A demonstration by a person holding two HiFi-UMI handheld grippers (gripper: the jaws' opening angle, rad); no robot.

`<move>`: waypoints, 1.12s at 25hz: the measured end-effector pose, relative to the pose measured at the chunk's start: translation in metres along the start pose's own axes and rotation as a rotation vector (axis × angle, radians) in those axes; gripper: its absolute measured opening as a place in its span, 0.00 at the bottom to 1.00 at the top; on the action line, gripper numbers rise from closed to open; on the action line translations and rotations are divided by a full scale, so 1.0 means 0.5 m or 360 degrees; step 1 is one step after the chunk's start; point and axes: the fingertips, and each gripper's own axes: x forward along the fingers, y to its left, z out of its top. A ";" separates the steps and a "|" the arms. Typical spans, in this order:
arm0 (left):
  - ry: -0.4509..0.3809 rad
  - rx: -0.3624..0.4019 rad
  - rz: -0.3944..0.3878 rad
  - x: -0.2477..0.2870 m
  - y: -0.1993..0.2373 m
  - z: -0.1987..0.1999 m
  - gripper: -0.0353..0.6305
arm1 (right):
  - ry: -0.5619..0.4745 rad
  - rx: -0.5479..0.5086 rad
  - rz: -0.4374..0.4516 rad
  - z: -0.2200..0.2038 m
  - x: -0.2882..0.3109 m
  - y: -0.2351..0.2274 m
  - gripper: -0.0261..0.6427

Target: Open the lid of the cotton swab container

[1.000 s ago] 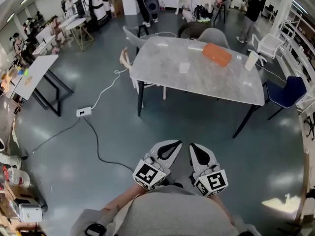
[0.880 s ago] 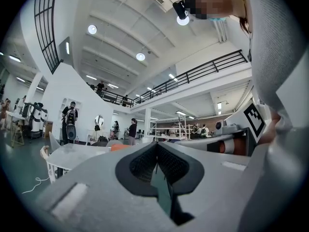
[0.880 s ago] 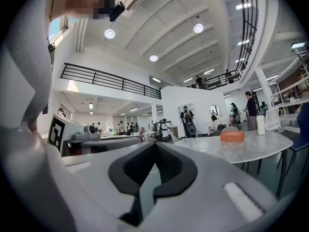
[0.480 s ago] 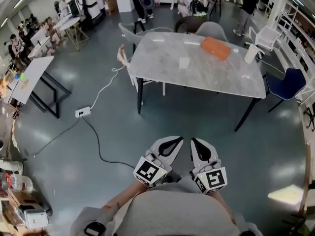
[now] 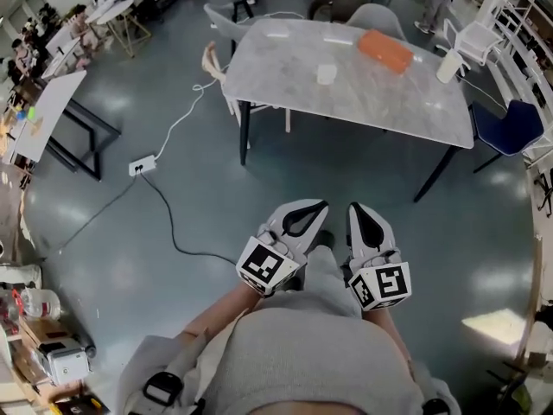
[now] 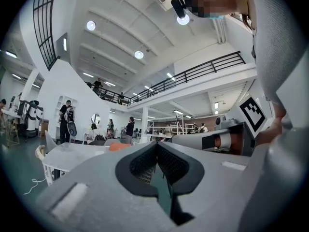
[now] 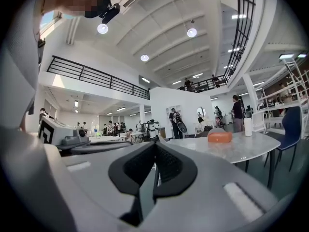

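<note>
The marble table [image 5: 380, 102] is nearer now, but the small white container [image 5: 326, 73] on it is not yet reachable. The left gripper [image 5: 318, 207] and right gripper [image 5: 357, 207] are closed and empty.

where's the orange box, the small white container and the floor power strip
orange box [image 5: 383, 50], head view, middle of its top
small white container [image 5: 326, 73], head view, centre of its body
power strip [image 5: 143, 164], head view, centre of its white casing
</note>
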 end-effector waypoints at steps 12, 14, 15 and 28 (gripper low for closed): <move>0.0017 -0.0002 0.0054 0.071 0.084 -0.033 0.05 | 0.0077 0.0009 0.0056 -0.042 0.092 -0.062 0.04; 0.0027 0.0002 0.0054 0.099 0.105 -0.037 0.05 | 0.0075 0.0013 0.0068 -0.040 0.117 -0.083 0.04; 0.0038 0.0001 0.0057 0.113 0.115 -0.040 0.05 | 0.0077 0.0015 0.0073 -0.040 0.130 -0.095 0.04; -0.0004 0.0019 0.0138 0.311 0.257 -0.025 0.05 | 0.0073 0.0031 0.0159 -0.012 0.298 -0.267 0.04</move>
